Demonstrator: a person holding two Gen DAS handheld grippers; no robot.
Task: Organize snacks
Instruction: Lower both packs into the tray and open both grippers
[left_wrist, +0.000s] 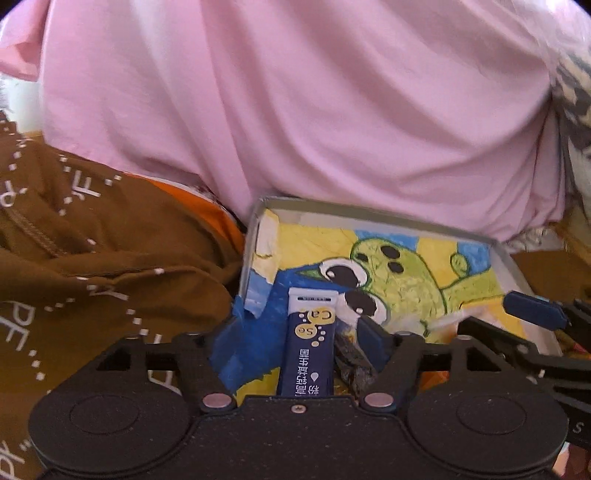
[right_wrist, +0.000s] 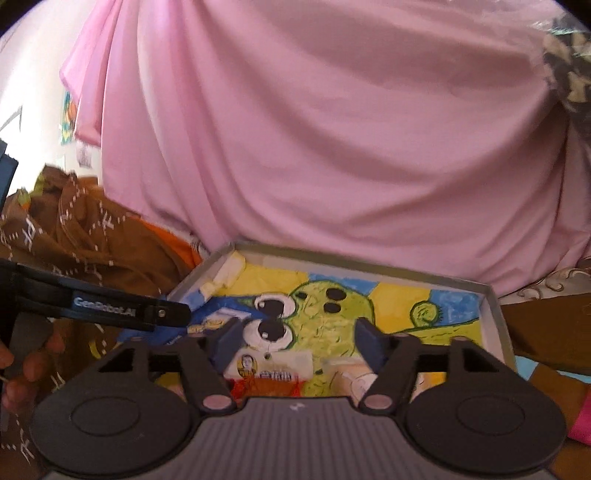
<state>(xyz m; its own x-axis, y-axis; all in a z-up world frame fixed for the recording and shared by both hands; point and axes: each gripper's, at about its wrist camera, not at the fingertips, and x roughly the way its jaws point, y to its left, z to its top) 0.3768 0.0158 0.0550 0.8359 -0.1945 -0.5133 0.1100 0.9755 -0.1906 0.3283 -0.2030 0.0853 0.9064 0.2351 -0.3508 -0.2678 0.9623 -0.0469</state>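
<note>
A shallow grey tray (left_wrist: 369, 213) (right_wrist: 369, 264), lined with a painting of a green cartoon creature, lies ahead of both grippers. My left gripper (left_wrist: 301, 317) is open over its near left corner. A dark blue snack packet (left_wrist: 310, 354) with yellow circles lies lengthwise between the fingers, touching neither pad, and a dark wrapper (left_wrist: 351, 365) sits beside it. My right gripper (right_wrist: 295, 325) is open above a white and orange packet (right_wrist: 269, 371) in the tray. A finger of the right gripper (left_wrist: 532, 314) shows at the right of the left wrist view.
A large pink cloth (left_wrist: 314, 110) (right_wrist: 332, 147) rises just behind the tray. A brown garment with white lettering (left_wrist: 92, 258) lies to its left. The left gripper's arm (right_wrist: 129, 312) and a person's hand (right_wrist: 29, 365) are at the left. A pale packet (right_wrist: 354, 378) lies near the right finger.
</note>
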